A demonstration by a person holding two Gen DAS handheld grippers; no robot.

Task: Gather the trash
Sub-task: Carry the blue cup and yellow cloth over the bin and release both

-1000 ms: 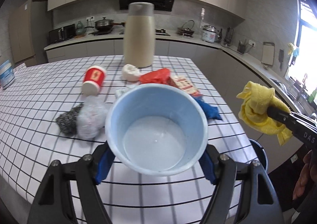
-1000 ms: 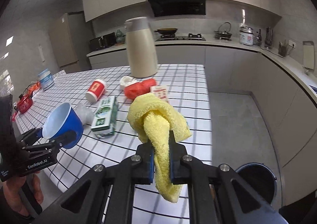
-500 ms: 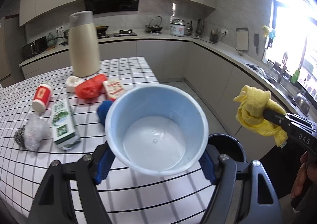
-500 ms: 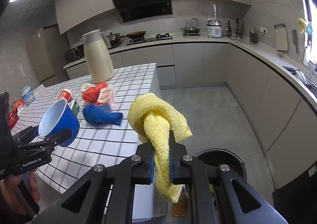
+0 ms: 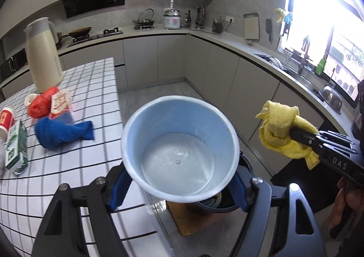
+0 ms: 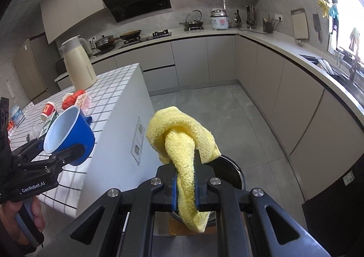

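yellow cloth (image 6: 182,143) clamped, right gripper (image 6: 184,186); bin (image 6: 229,171) beneath.

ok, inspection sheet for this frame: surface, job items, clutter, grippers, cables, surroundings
Surface: checked island top, littered.
Job's things: blue cup in left gripper; yellow cloth in right gripper; dark bin on the floor below both.
Clutter: blue cloth, red bag, green carton, red paper cup, cream jug.
Grippers: both clamped on their loads.
Cables: nothing seen.
Surroundings: worktop, hob, sink, window.
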